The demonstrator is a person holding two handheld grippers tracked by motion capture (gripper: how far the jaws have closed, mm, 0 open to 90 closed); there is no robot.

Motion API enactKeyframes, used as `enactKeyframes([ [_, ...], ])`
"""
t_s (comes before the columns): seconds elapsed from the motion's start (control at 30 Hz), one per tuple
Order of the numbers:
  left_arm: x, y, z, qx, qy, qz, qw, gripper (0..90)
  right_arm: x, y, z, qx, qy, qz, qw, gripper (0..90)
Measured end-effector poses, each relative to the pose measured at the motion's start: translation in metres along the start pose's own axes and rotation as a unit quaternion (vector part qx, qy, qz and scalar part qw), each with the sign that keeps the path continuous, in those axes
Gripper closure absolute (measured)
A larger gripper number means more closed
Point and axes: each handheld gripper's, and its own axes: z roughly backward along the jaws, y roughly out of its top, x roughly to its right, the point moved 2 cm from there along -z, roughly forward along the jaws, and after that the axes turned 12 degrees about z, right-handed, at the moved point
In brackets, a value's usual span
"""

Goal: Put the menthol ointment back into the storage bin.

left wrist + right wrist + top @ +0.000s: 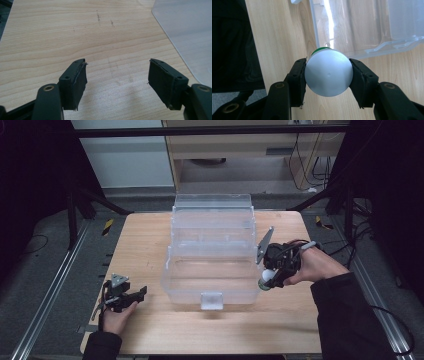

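Observation:
A clear plastic storage box (212, 270) stands open in the middle of the wooden table (150, 235), its lid tipped back. My right gripper (270, 279) is at the box's right front corner, shut on a small bottle with a round white cap (328, 72) and a green band. The bottle (267, 277) hangs just outside the box's right wall (322, 27). My left gripper (131, 296) rests low over the table's front left part, open, with bare wood between its jaws. A corner of the box (190, 32) lies ahead of it to the right.
The table ends close behind the box. A grey floor with metal rails (55, 275) runs along both sides. Cables (350, 240) trail on the right. Bare wood lies left of the box and along the front edge.

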Motion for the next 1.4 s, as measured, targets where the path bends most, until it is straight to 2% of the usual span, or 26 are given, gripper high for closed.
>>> enactKeyframes([
  [0.03, 0.0, 0.0, 0.0, 0.0, 0.0, 0.0, 1.0, 30.5, 0.004, 0.001, 0.0, 0.0, -0.002, 0.005, 1.0, 50.4],
  [0.13, 0.0, 0.0, 0.0, 0.0, 0.0, 0.0, 1.0, 30.5, 0.006, 0.003, 0.0, -0.002, -0.002, -0.003, 1.0, 50.4],
  [0.3, 0.0, 0.0, 0.0, 0.002, 0.0, 0.0, 1.0, 30.5, 0.013, 0.01, -0.004, 0.005, -0.002, -0.002, 1.0, 50.4],
  [0.47, 0.0, 0.0, 0.0, 0.003, 0.0, 0.001, 1.0, 30.5, 0.024, 0.015, -0.012, 0.008, -0.004, -0.001, 1.0, 50.4],
  [0.8, 0.0, 0.0, 0.0, 0.002, 0.0, 0.001, 1.0, 30.5, 0.036, 0.024, -0.03, 0.012, -0.006, 0.006, 0.9999, 50.4],
  [1.1, 0.0, 0.001, 0.0, 0.004, -0.001, 0.001, 1.0, 30.5, 0.04, 0.029, -0.049, 0.007, 0.0, 0.011, 0.9999, 50.4],
  [1.33, 0.0, 0.001, 0.001, 0.004, -0.001, 0.002, 1.0, 30.6, 0.039, 0.022, -0.066, 0.007, 0.007, 0.002, 0.9999, 50.4],
  [1.4, 0.0, 0.001, 0.001, 0.005, -0.001, 0.003, 1.0, 30.6, 0.04, 0.021, -0.068, 0.01, 0.007, 0.006, 0.9999, 50.4],
])
